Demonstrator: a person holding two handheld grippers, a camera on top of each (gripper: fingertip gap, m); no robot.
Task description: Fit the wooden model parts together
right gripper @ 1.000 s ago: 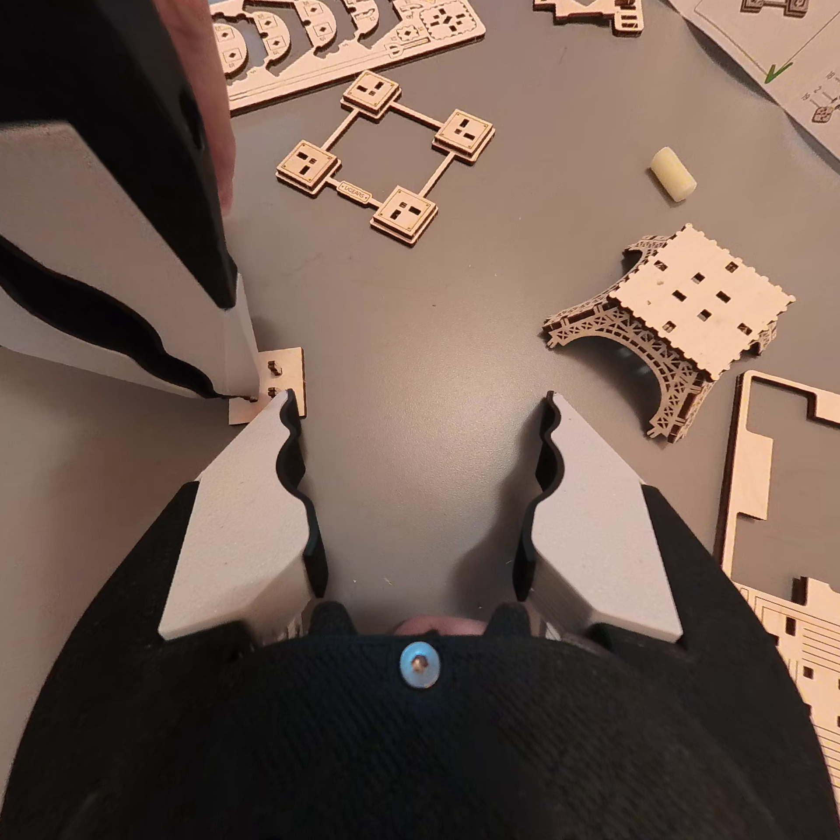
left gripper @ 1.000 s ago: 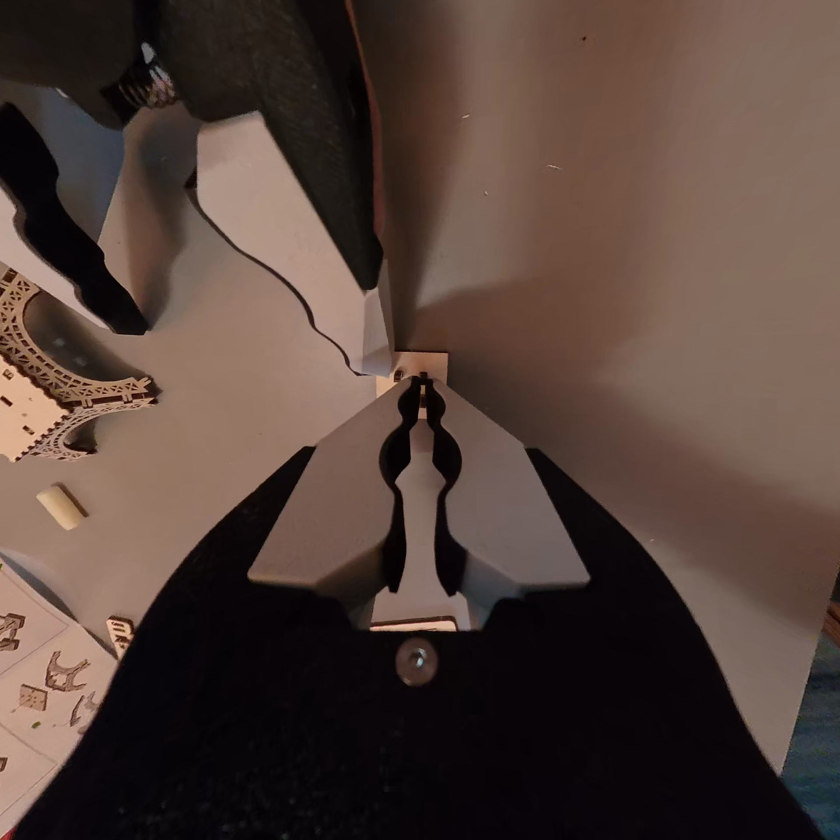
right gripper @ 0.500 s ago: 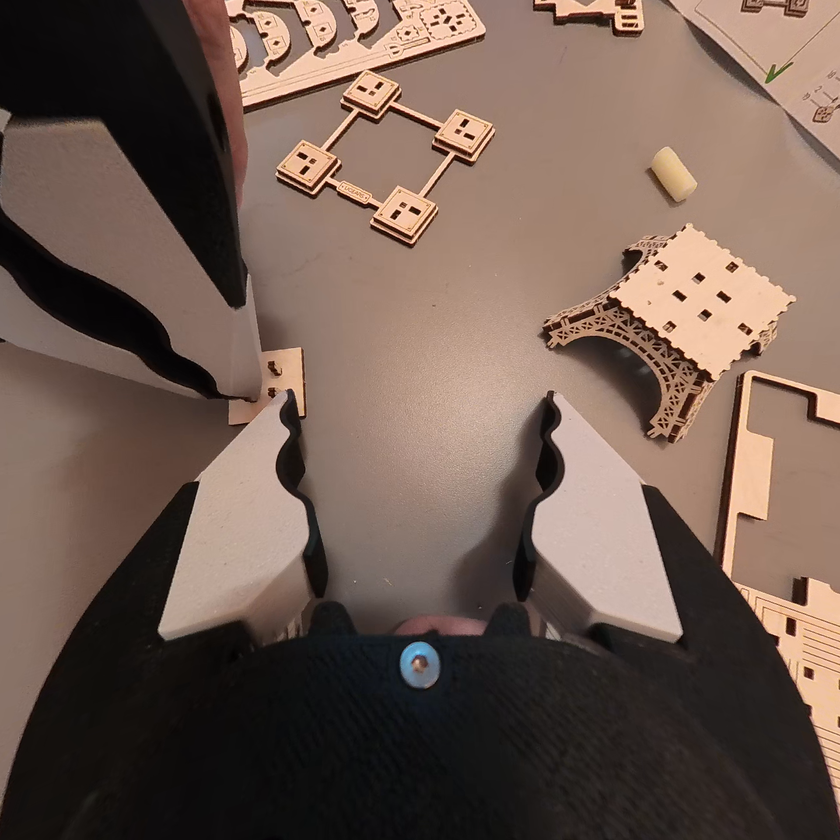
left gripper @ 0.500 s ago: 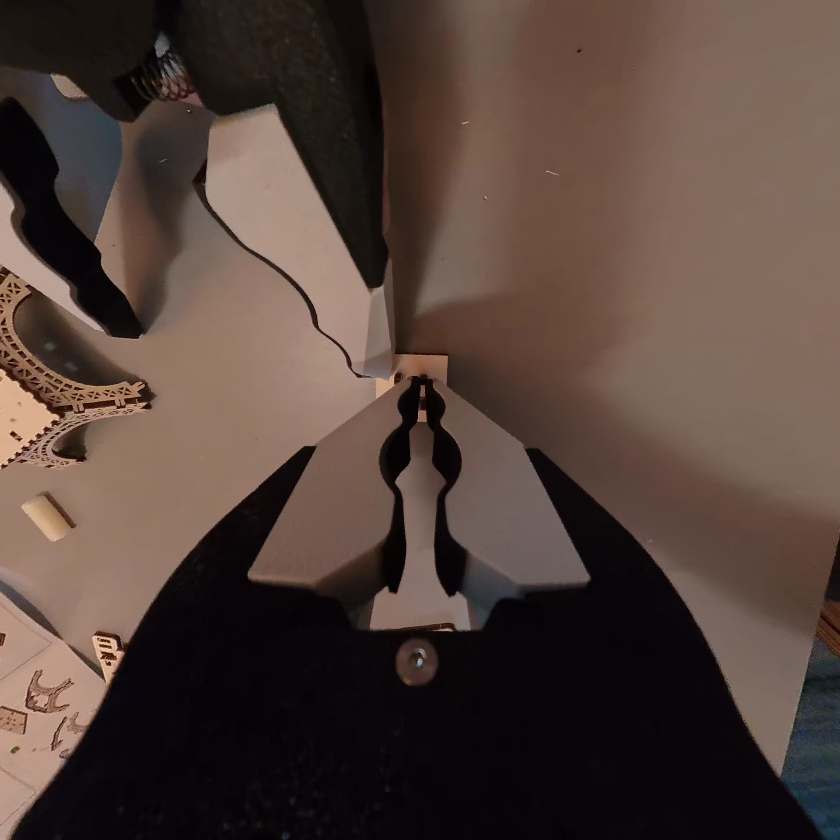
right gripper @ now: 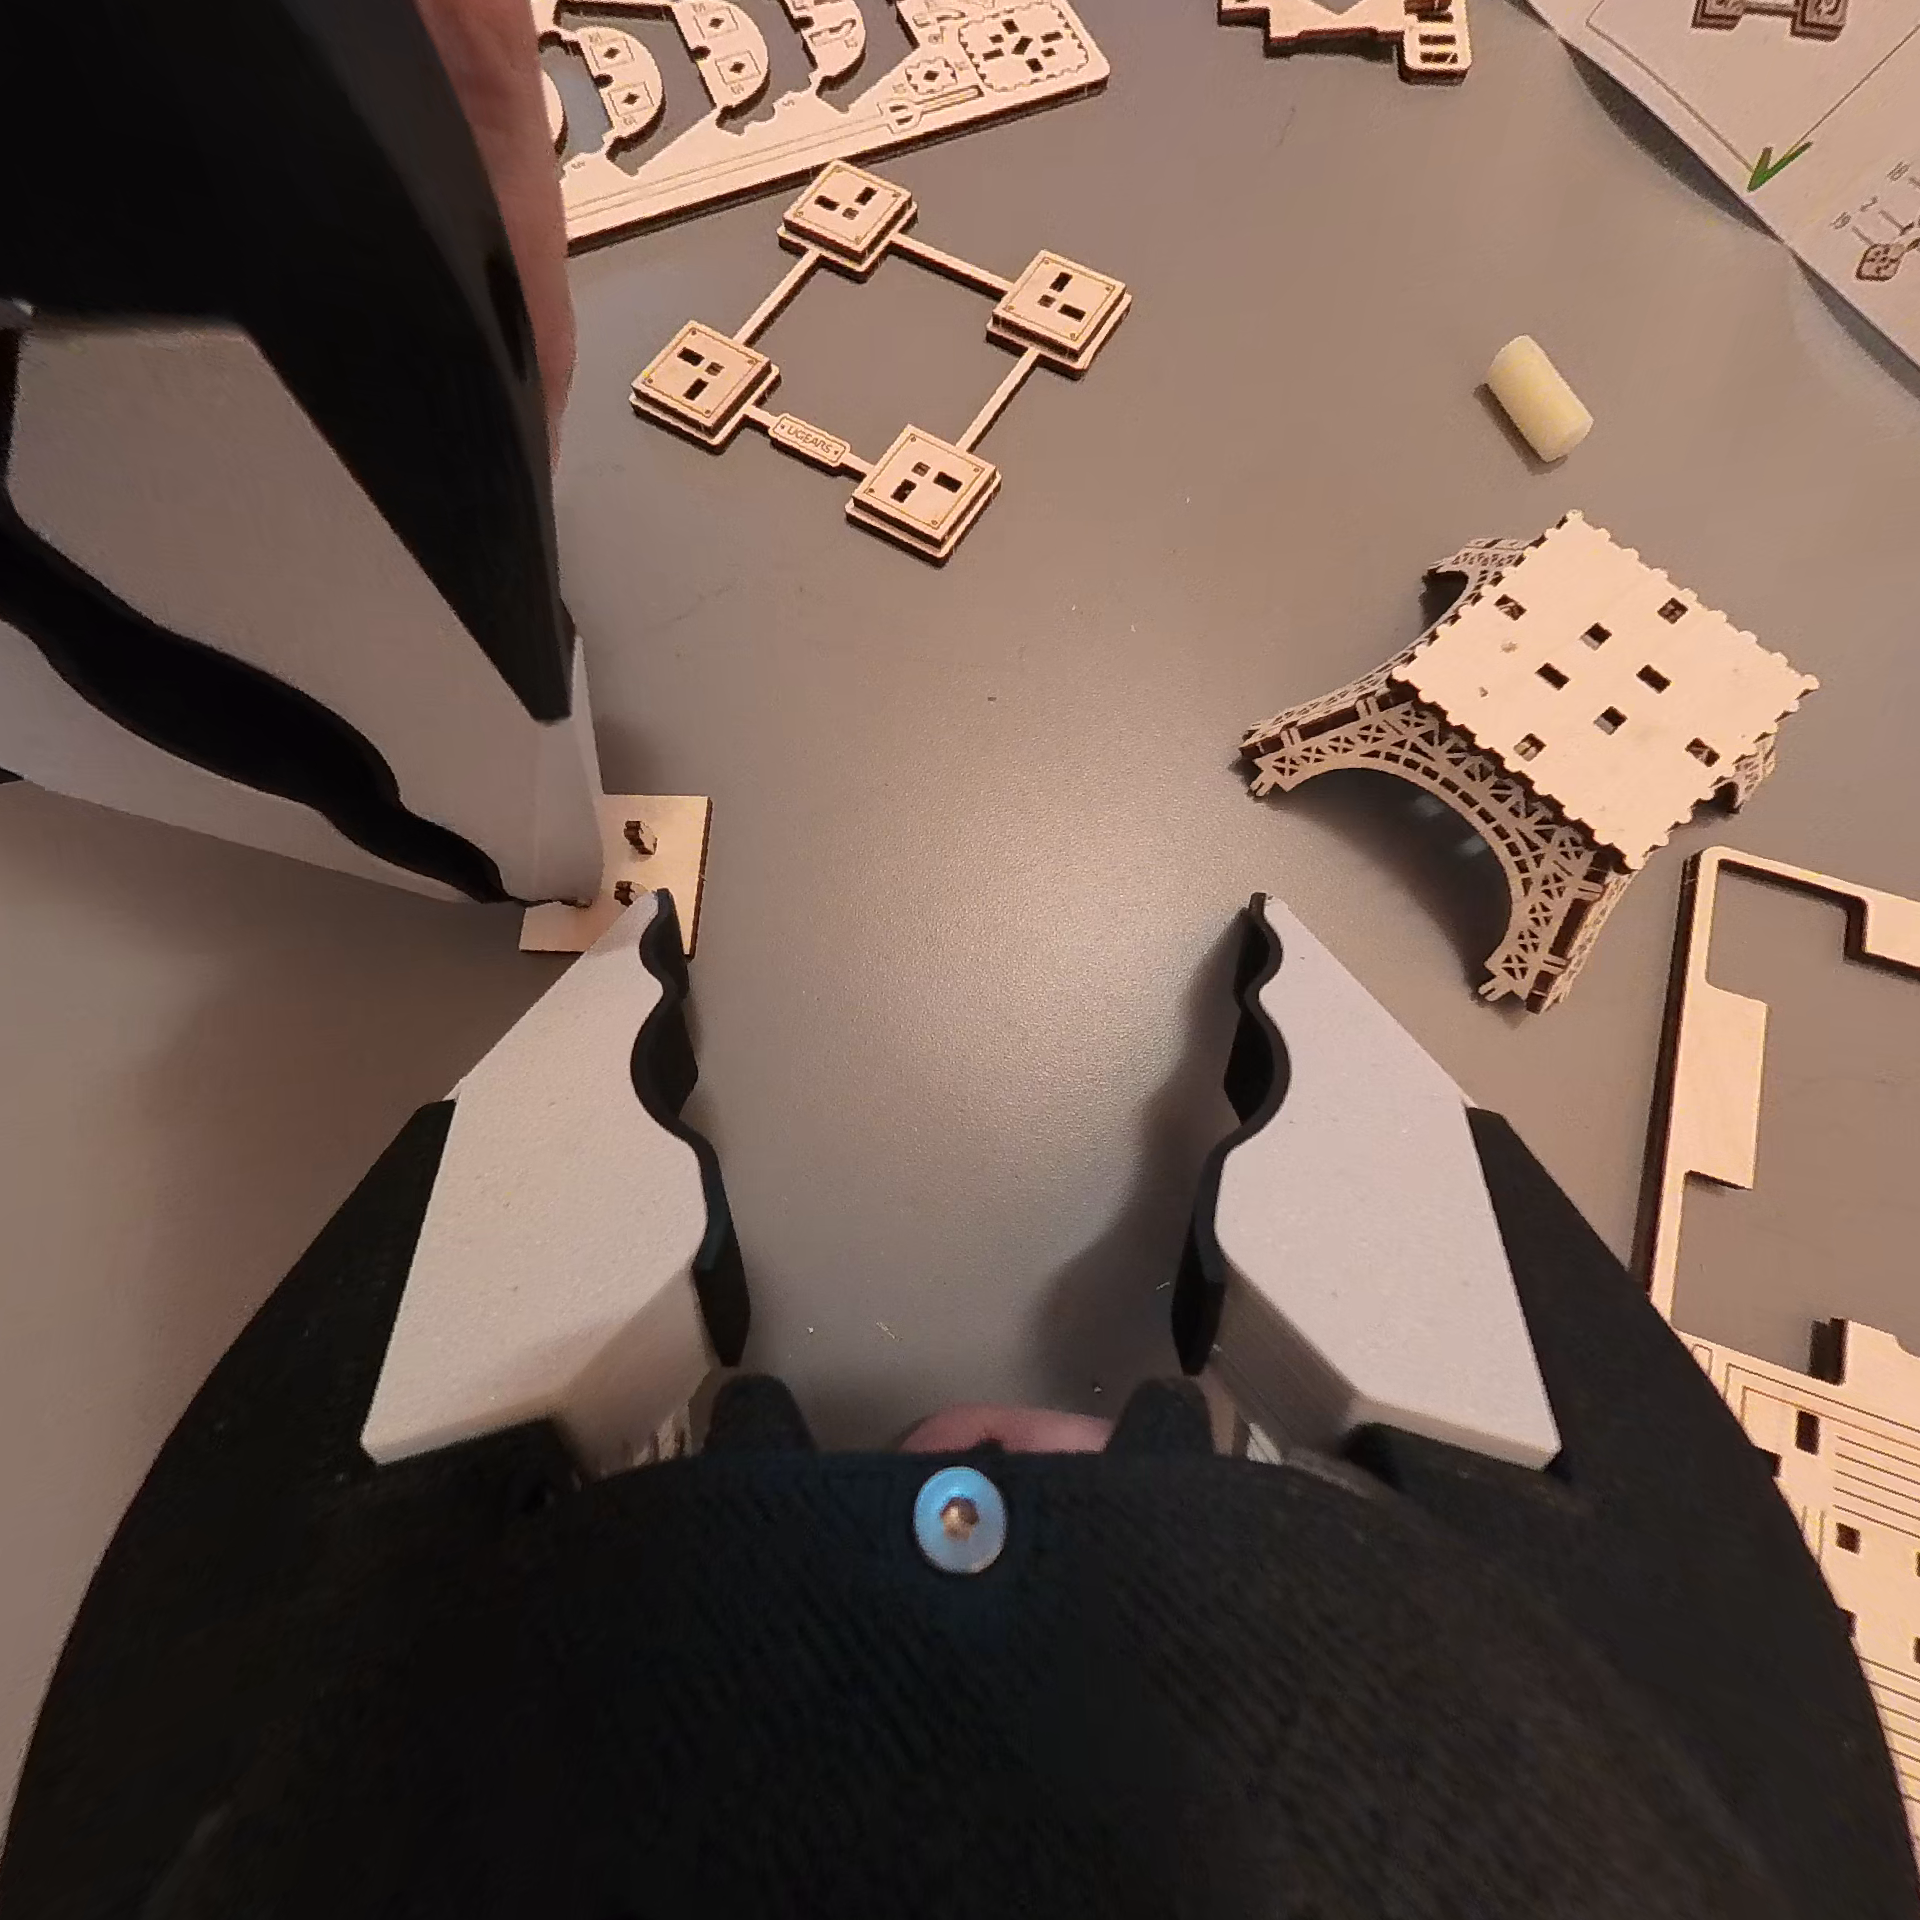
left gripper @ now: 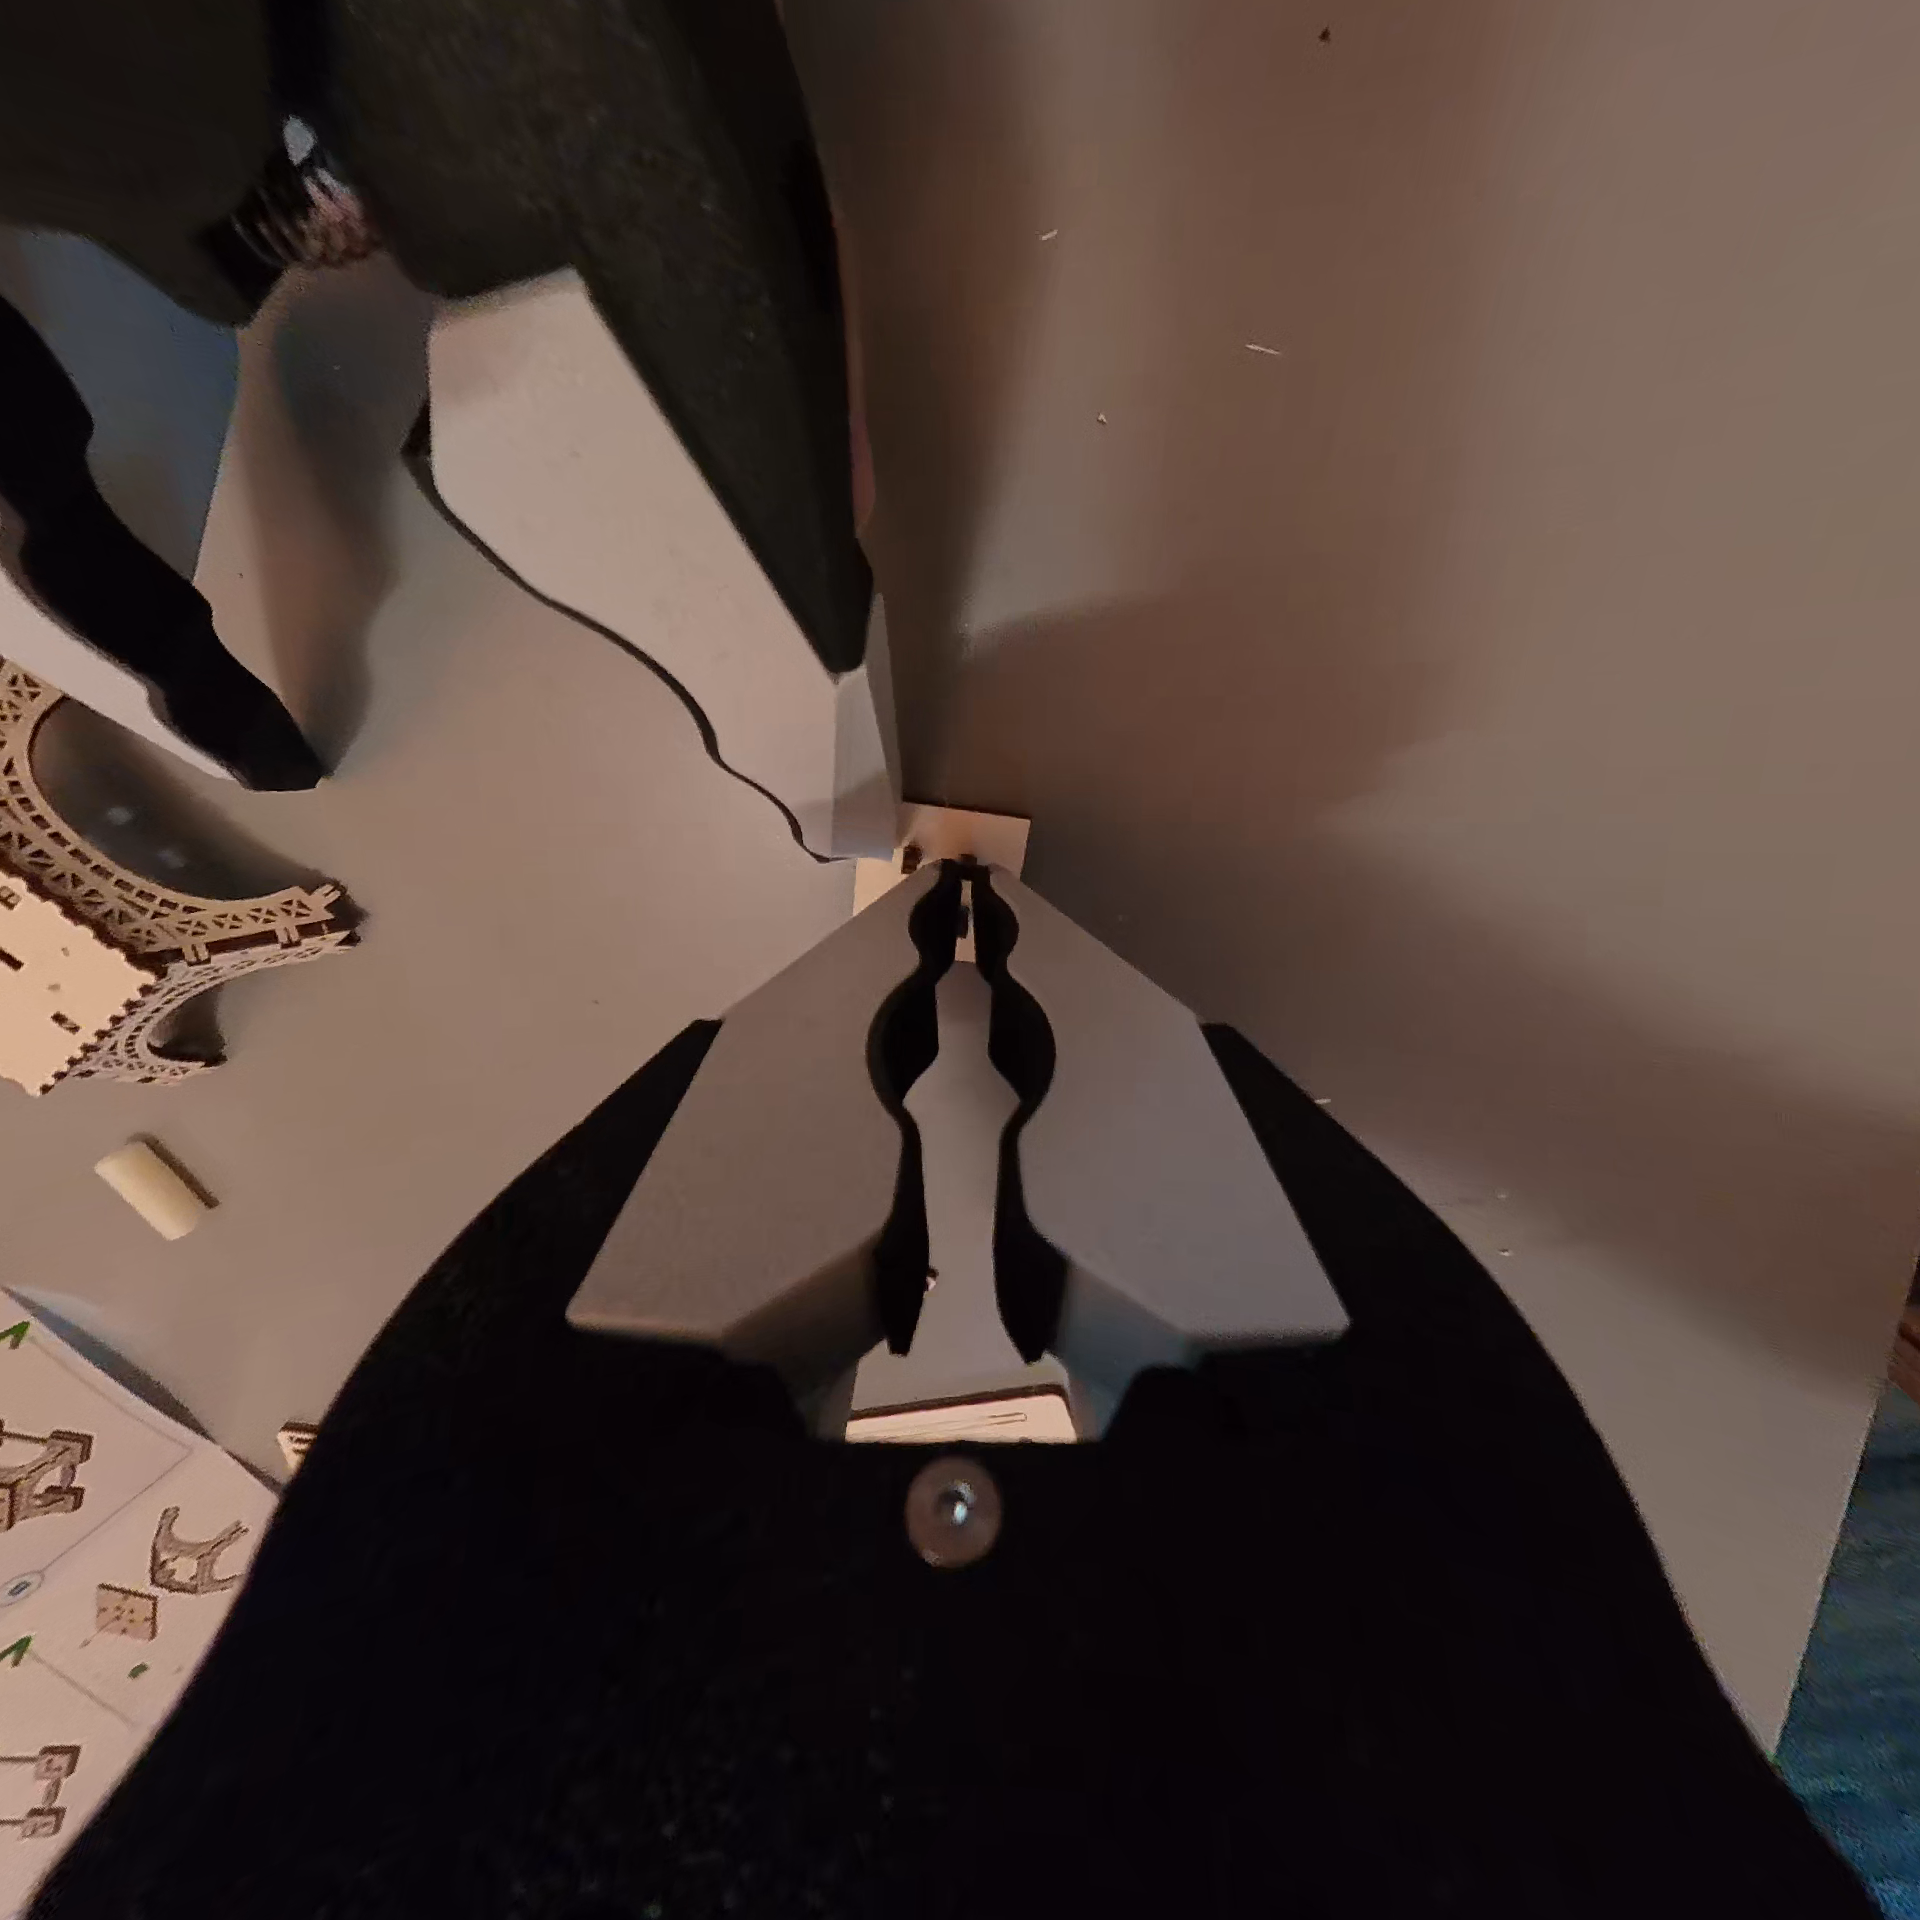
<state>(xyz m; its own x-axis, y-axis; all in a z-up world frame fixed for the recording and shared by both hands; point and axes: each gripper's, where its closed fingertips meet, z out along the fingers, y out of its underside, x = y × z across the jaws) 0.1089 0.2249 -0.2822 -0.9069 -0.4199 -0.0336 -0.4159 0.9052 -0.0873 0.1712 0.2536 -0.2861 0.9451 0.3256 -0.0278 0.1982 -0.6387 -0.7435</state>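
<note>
A small square wooden plate (right gripper: 670, 842) with slots lies flat on the grey table. My left gripper (left gripper: 961, 871) is shut, with its tips pressed down on this plate (left gripper: 987, 831). I cannot tell whether a tiny part sits between the tips. In the right wrist view the left gripper comes in from the upper left and its tip (right gripper: 561, 873) stands on the plate. My right gripper (right gripper: 961, 914) is open and empty. Its left fingertip (right gripper: 649, 920) touches the plate's near edge. A wooden tower base section (right gripper: 1538, 748) stands to the right.
A wooden frame of four square pads (right gripper: 883, 353) lies beyond the plate. Part sheets lie at the top (right gripper: 831, 94) and at the right (right gripper: 1766, 1143). A white cylinder (right gripper: 1538, 410) and an instruction sheet (right gripper: 1818, 156) are at the upper right. The table edge (left gripper: 1860, 1455) is near.
The left gripper has leaned a little while its tips stay on the plate. The right gripper and the parts have not moved.
</note>
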